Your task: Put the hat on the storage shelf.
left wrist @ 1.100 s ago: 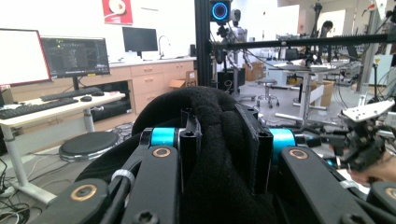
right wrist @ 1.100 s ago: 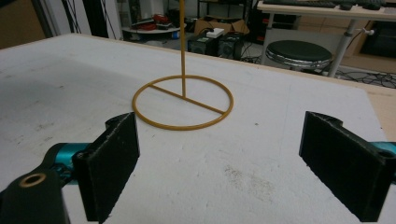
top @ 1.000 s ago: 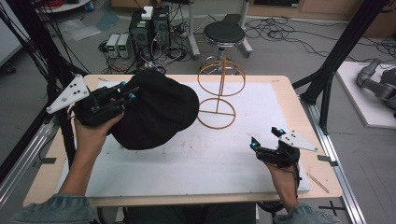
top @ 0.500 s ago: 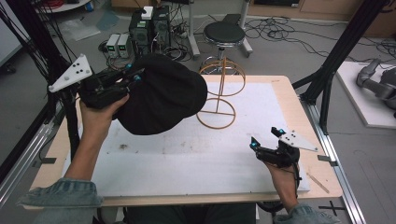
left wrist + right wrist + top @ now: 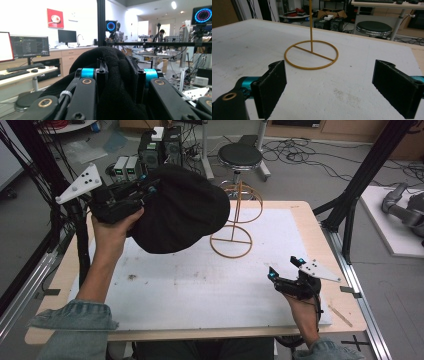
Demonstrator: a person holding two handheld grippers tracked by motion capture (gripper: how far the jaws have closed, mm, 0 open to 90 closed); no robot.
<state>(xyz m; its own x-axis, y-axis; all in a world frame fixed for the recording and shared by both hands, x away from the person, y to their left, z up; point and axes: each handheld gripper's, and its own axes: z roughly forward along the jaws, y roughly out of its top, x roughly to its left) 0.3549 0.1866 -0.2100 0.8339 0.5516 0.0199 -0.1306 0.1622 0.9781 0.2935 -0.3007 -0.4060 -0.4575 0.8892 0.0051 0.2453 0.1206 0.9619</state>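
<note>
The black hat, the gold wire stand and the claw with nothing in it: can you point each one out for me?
Hat (image 5: pixel 182 212), high view, middle of its crown.
Stand (image 5: pixel 311 65), right gripper view, front of its base ring.
Right claw (image 5: pixel 287 268), high view, midway between its tips.

hat (image 5: pixel 182 210): black | stand (image 5: pixel 231 241): yellow-gold wire | table mat (image 5: pixel 200 285): white, smudged | tongs (image 5: pixel 329 87): black, teal accents

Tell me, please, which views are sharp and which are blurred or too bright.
High view: even light, hat reads as a flat black mass. Left gripper view: bright wall and ceiling lights wash out the background; the hat between the jaws is soft. Right gripper view: stand fairly sharp, jaws slightly soft.
</note>
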